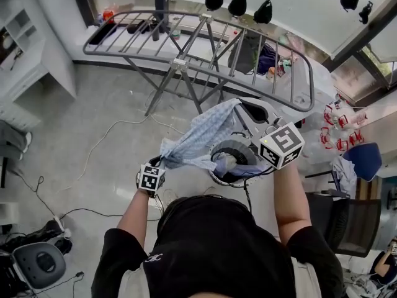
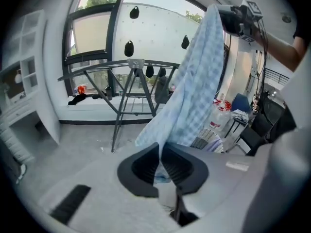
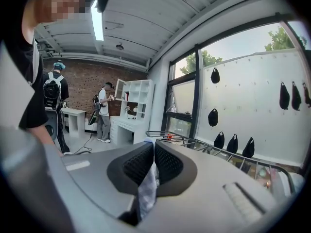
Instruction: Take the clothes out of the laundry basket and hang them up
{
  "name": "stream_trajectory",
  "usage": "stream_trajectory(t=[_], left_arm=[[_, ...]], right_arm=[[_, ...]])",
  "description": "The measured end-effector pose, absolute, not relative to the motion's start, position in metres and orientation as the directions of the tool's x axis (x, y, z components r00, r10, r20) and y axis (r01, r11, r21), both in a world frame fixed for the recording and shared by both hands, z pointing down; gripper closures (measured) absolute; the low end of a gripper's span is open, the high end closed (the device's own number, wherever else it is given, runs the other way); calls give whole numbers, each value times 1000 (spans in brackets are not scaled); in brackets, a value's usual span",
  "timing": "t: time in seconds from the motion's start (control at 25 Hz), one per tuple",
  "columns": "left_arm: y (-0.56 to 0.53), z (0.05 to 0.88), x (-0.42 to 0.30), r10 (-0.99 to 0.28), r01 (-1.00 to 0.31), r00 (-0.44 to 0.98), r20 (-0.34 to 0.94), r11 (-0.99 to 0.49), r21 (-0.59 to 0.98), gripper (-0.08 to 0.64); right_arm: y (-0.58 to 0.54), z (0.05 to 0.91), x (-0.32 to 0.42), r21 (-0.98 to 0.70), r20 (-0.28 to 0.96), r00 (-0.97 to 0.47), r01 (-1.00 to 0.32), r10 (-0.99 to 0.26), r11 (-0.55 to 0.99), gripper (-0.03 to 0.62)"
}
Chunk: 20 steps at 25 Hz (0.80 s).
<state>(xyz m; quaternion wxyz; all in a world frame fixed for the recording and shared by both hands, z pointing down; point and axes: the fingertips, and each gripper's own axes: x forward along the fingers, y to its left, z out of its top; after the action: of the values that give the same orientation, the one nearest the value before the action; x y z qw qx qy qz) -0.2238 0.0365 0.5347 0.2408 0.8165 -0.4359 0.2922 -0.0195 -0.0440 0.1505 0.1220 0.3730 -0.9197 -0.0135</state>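
Note:
A light blue checked cloth (image 1: pixel 201 135) stretches between my two grippers, above the round laundry basket (image 1: pixel 232 160). My left gripper (image 1: pixel 155 164) is shut on the cloth's lower end, and the fabric (image 2: pixel 192 91) rises from its jaws (image 2: pixel 160 161) up to the right. My right gripper (image 1: pixel 248 107) holds the upper end higher up, shut on a fold of the cloth (image 3: pixel 146 191) between its pads (image 3: pixel 153 161). The grey drying rack (image 1: pixel 205 48) stands just beyond, with bare rails.
Cables trail over the pale floor (image 1: pixel 93 148) at the left. White shelves (image 1: pixel 18 36) line the left wall. A chair (image 1: pixel 347 228) and a blue seat (image 1: pixel 366 160) stand at the right. Two people (image 3: pixel 104 113) stand far off by a brick wall. Black hooks (image 1: pixel 239 4) hang on the window wall.

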Motion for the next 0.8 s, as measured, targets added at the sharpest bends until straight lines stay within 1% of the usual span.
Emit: stream_trajectory(t=[0.12,0.28,0.56,0.8], left_arm=[[38,513,-271,-640,-895,379,668,-438,88,540],[34,474,-333,-735,-939,248,631,-344,-31,540],[31,390,-417,-850,-966,61,524,-183,-185,541],[35,333,-467,-883,-960,5,470,-135,-245,541]], right_arm=[[-45,158,-21,118,226,-694,-677,-684,726,574],[-48,169,-29,110,230,-708,-663,-668,741,574],[-61,176,-54,84,214,-737,-640,-641,764,574],[-66,186,-86,139,255,-757,-586,-601,798,574]])
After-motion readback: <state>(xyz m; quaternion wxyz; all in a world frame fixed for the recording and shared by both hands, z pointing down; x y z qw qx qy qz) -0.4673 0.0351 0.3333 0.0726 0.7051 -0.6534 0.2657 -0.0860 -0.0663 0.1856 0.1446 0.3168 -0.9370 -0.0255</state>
